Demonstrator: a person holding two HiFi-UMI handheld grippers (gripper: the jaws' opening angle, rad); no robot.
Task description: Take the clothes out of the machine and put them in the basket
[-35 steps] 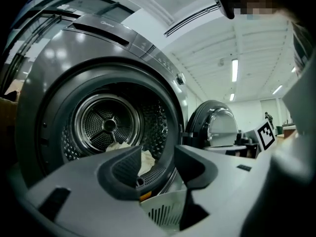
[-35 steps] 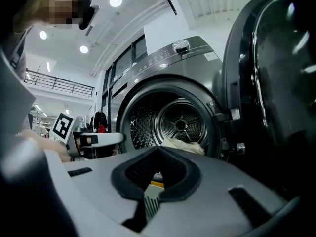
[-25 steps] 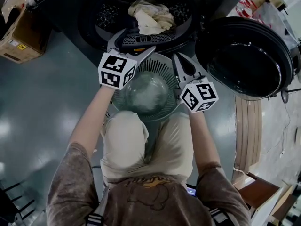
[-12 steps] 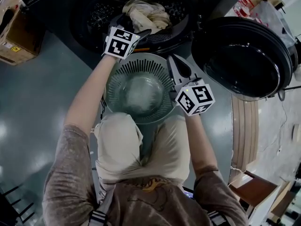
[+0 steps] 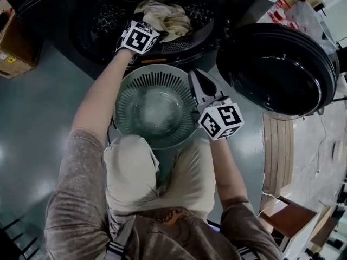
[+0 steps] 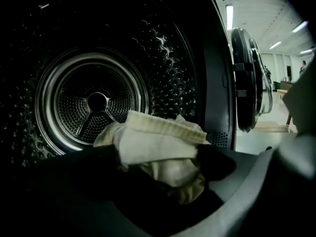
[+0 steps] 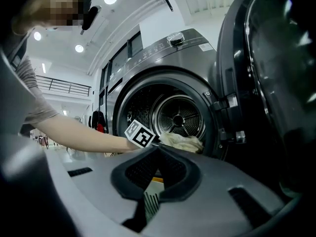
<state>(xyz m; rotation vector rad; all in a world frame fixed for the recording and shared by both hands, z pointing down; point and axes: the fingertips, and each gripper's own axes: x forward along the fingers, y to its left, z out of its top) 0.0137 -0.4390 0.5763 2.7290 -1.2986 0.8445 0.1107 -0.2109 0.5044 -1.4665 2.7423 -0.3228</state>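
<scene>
A cream bundle of clothes [image 5: 165, 16] lies at the front of the dark machine's drum [image 5: 105, 18]. My left gripper [image 5: 145, 23] reaches into the drum opening just left of the bundle. In the left gripper view the cream clothes [image 6: 158, 144] lie ahead between the wide-spread jaws of the left gripper [image 6: 165, 179], which have just been opening; I see no pad pressing on the cloth. The round grey-green basket [image 5: 122, 91] stands on the floor below the opening. My right gripper [image 5: 194, 76] hangs over its right rim, shut and empty. From its own view the right gripper [image 7: 158, 152] points level at the machine.
The machine's round door [image 5: 279, 69] stands open at the right, close beside my right gripper. A cardboard box [image 5: 13, 47] sits on the floor at the left. Wooden boards [image 5: 274, 156] lie at the lower right. The person's knees [image 5: 135, 167] are just behind the basket.
My left gripper has moved from above the basket's far rim forward and down into the drum opening, up to the clothes. The right gripper has stayed put.
</scene>
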